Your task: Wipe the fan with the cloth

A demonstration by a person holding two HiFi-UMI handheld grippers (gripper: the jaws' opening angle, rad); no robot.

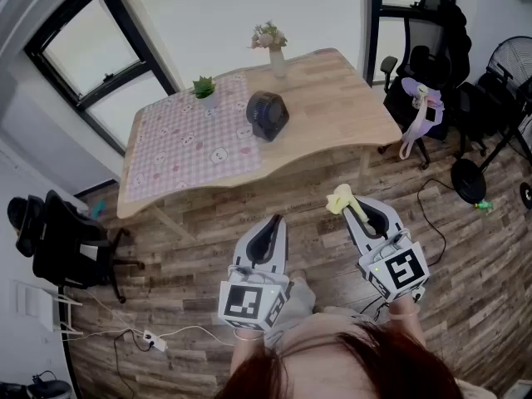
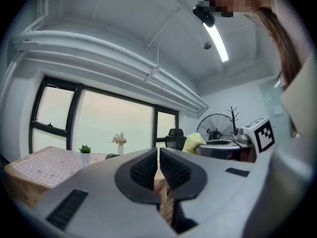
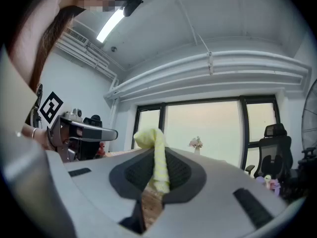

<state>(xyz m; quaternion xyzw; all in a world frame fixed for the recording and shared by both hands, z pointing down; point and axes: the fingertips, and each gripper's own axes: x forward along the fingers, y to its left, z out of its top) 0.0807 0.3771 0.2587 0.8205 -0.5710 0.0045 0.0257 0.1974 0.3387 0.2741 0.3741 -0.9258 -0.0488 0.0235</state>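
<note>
I saw the fan (image 1: 267,115) as a small, dark, rounded unit on the wooden table (image 1: 341,98). It sat at the edge of a pink checked tablecloth (image 1: 187,152), well apart from both grippers. The cloth (image 1: 342,199) was a pale yellow strip pinched between the jaws of the right gripper (image 1: 356,210), with its free end bunched and curling over just past the tips. The left gripper (image 1: 272,223) had its jaws pressed together with nothing between them. I was holding both level over the plank floor (image 1: 208,223), and only bare floor lay between them and the table's near edge.

Around the table stood a black office chair (image 1: 62,243) on the left and more dark chairs (image 1: 432,32) on the right, beside a pedestal fan (image 1: 509,61). On the table's far side were a vase of flowers (image 1: 273,50) and a little potted plant (image 1: 204,90). A white power strip (image 1: 151,340) lay on the floor.

Only the head view gave me the fan clearly. The left gripper view showed the yellow cloth from the side, with the pedestal fan behind it. The right gripper view showed the cloth running down between the ribbed pads.
</note>
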